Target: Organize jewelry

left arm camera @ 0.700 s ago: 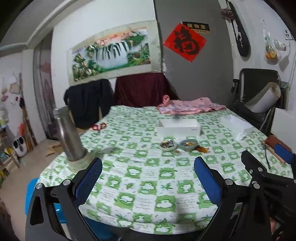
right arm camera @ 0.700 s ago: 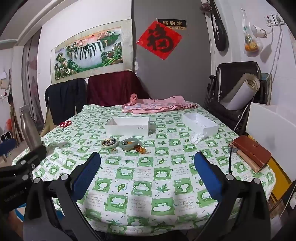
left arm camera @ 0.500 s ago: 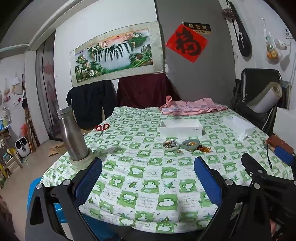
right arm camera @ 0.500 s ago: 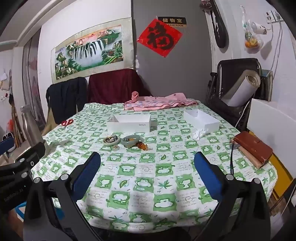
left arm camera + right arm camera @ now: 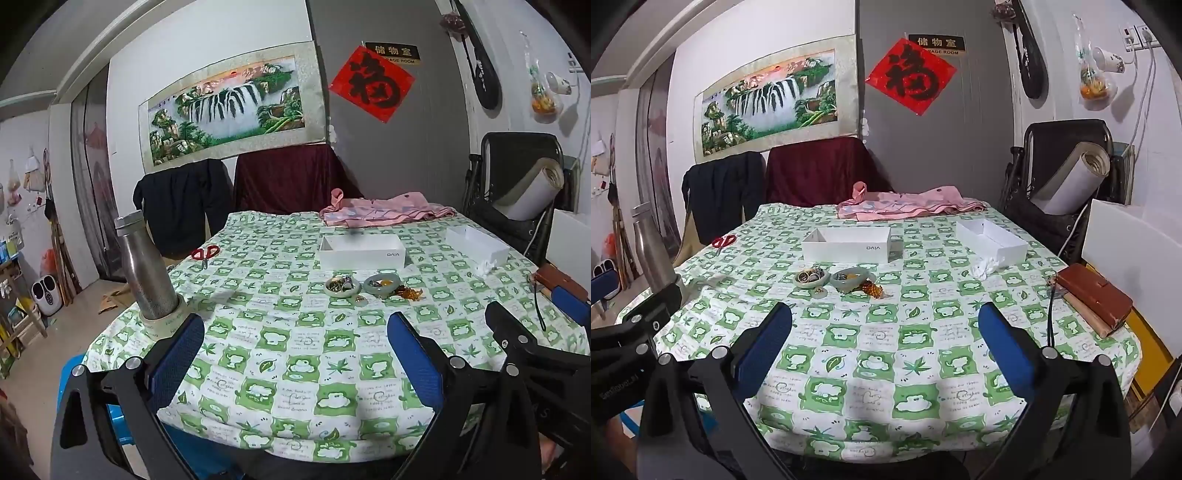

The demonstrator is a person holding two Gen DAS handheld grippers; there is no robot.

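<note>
Two pale green bangles lie mid-table with small jewelry inside them: the left one and the right one. An amber bead piece lies just right of them. A white open box stands behind them, a second white box at the right. My left gripper and right gripper are both open and empty, held over the table's near edge, well short of the jewelry.
A steel bottle stands in a tape roll at the table's left edge. Red scissors lie at the far left. Pink cloth lies at the back. A brown wallet and a black cord lie at the right edge.
Both grippers have drawn back and risen a little from the table; the jewelry now looks smaller and farther. Both stay open and empty.
</note>
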